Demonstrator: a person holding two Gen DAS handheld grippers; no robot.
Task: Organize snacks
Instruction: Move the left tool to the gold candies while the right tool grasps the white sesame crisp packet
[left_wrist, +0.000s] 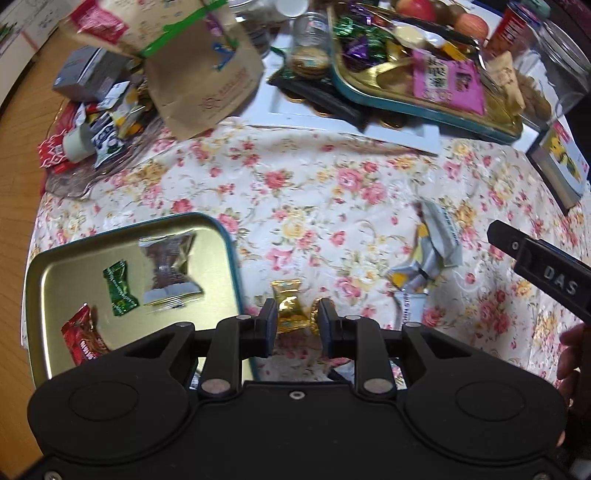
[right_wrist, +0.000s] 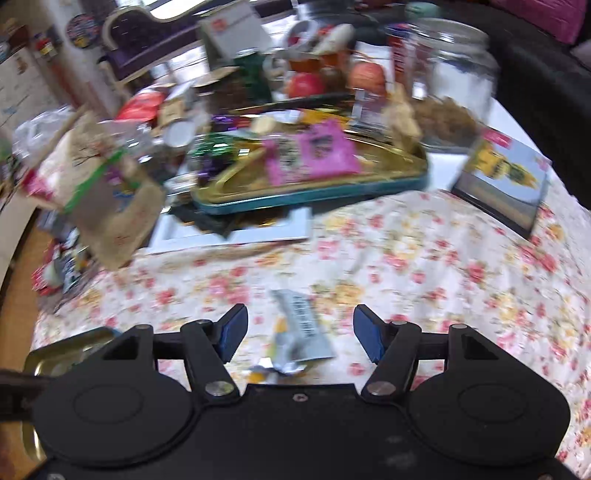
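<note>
- My left gripper (left_wrist: 295, 321) hangs steeply over the floral desk (left_wrist: 295, 177), its jaws drawn in on a gold-wrapped candy (left_wrist: 291, 310); the pads appear to press its two sides, so I read it as clamped.
- The gold tin tray (left_wrist: 218, 229) sits just to the left of that candy in my left view, already holding a green sweet (left_wrist: 120, 288), a red packet (left_wrist: 81, 338) and a clear-wrapped chocolate piece (left_wrist: 170, 269). I judge a short carry leftward puts the candy in.
- My right gripper (right_wrist: 299, 334) has its jaws well apart and empty, with the grey-and-yellow wrapper (right_wrist: 301, 332) lying on the desk straight ahead between them.
- That wrapper's long axis runs away from me, roughly along my fingers (the right view is blurred, so its exact edges are uncertain).
- It lies to the right of the candy, nearer my right hand than my left; the right jaws can close across its narrow width.
</note>
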